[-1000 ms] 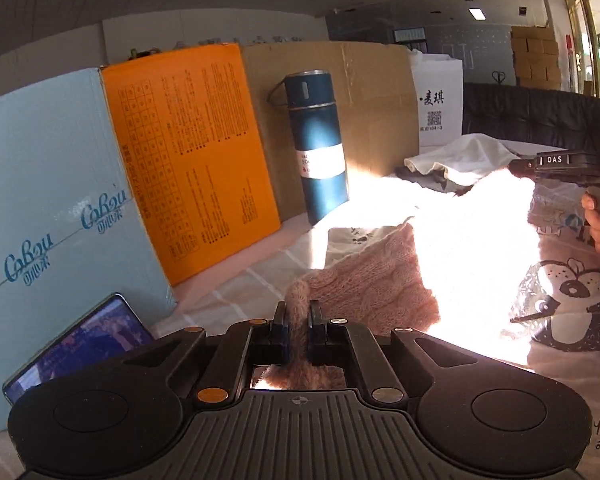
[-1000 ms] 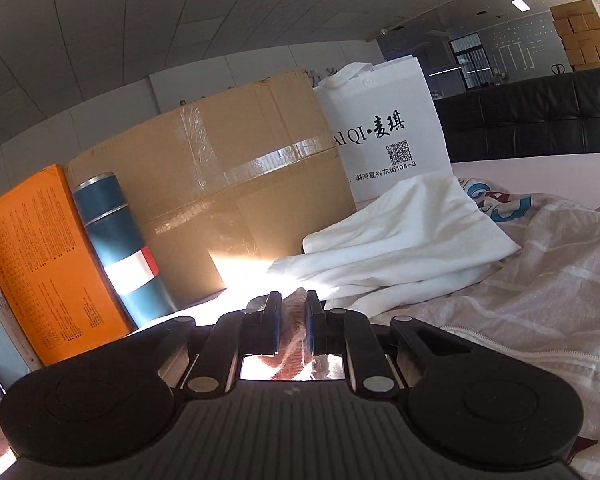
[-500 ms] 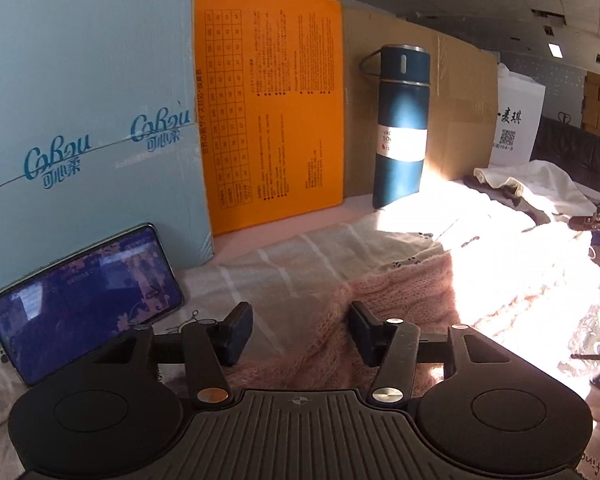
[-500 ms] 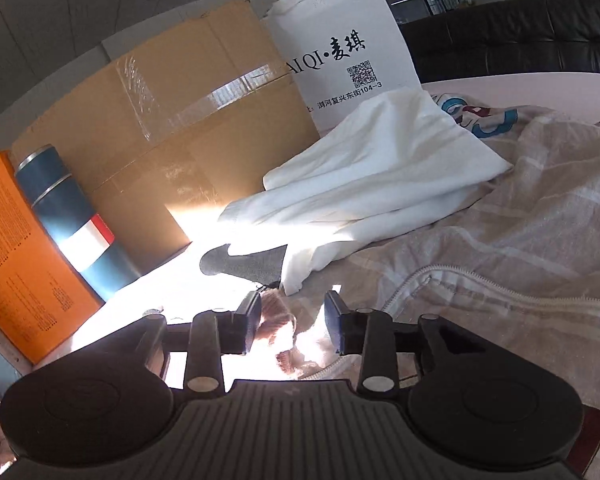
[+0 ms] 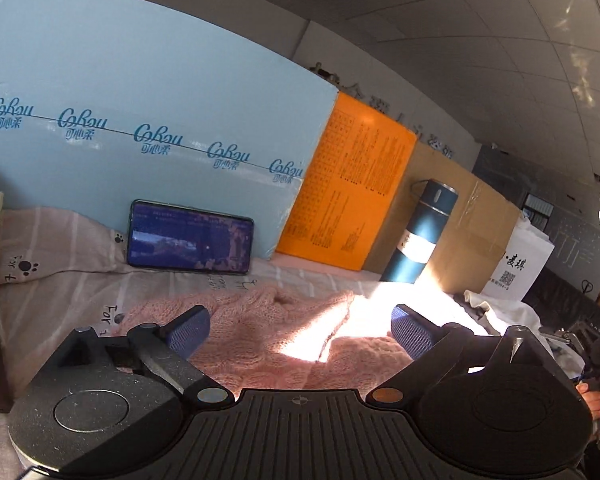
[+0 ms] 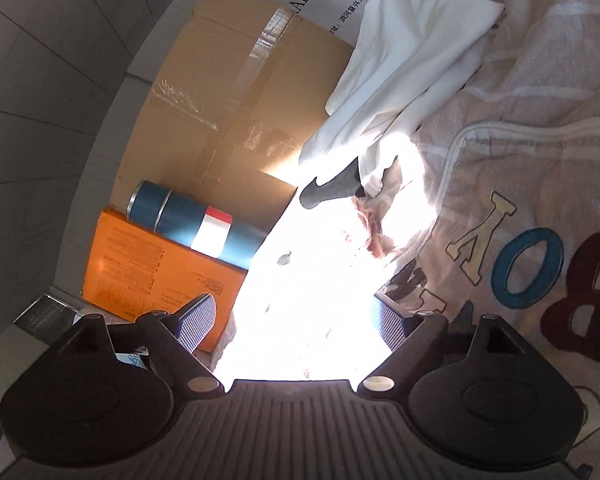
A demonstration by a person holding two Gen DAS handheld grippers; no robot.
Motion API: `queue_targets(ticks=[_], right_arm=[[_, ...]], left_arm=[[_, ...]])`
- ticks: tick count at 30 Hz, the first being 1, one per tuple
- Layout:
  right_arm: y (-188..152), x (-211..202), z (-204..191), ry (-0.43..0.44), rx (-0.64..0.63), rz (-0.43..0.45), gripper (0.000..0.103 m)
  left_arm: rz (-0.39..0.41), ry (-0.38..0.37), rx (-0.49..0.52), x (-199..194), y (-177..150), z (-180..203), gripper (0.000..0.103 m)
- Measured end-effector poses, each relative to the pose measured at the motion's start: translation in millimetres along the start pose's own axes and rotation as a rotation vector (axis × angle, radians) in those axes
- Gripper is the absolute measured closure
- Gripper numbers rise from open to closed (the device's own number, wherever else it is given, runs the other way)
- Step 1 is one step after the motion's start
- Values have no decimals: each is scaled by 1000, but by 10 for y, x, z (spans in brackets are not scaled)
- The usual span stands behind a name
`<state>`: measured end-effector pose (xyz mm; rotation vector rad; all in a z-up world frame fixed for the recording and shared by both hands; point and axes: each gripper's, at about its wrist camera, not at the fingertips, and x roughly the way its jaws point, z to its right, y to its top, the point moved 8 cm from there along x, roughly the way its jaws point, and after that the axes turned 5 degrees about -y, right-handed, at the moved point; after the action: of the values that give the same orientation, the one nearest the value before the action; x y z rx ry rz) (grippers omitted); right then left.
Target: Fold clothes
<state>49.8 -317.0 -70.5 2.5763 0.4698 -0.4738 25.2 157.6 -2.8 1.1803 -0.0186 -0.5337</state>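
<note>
We see the pink knitted sweater (image 5: 284, 332) lying flat on the striped printed bedsheet (image 5: 60, 280), filling the lower middle of the left wrist view, its right part washed out by a patch of sunlight. Our left claw (image 5: 300, 330) hangs just above it, released, its jaws having just been opening; the blue pads (image 5: 190, 330) stand wide apart with the knit below them and nothing pressed between. In the right wrist view the frame is rolled, and only a reddish-pink scrap of the sweater (image 6: 374, 226) shows at the centre beside the glare. Our right claw (image 6: 296, 326) is likewise released, jaws just opened, nothing between the pads but overexposed cloth. Above that scrap lies a dark grey sock (image 6: 332, 190), and a white garment (image 6: 404, 60) lies crumpled towards the upper right. Behind the sweater a smartphone (image 5: 190, 236) with a lit screen leans on a light blue carton (image 5: 140, 100) at left centre, then an orange box (image 5: 352, 188), a blue thermos flask (image 5: 420, 232), a brown cardboard box (image 5: 472, 232) and a white printed bag (image 5: 518, 264) at the right. A hand (image 5: 596, 394) on a grip shows at the right edge.
</note>
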Motion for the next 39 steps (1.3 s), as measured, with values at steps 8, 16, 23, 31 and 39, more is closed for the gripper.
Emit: queue_targets(ticks=[8, 16, 23, 31, 39], right_arm=[[-129, 635, -204, -171, -39, -18, 21], [-118, 818, -224, -271, -199, 165, 84], [-64, 155, -517, -72, -210, 320, 89], [151, -635, -396, -141, -167, 519, 90], [-129, -492, -663, -214, -455, 514, 90]], left_arm=[[-1, -37, 6, 11, -87, 21, 4], [4, 46, 66, 104, -140, -87, 4], [-10, 120, 181, 180, -199, -96, 4], [-18, 119, 227, 197, -220, -20, 4], [-123, 223, 221, 341, -303, -140, 4]])
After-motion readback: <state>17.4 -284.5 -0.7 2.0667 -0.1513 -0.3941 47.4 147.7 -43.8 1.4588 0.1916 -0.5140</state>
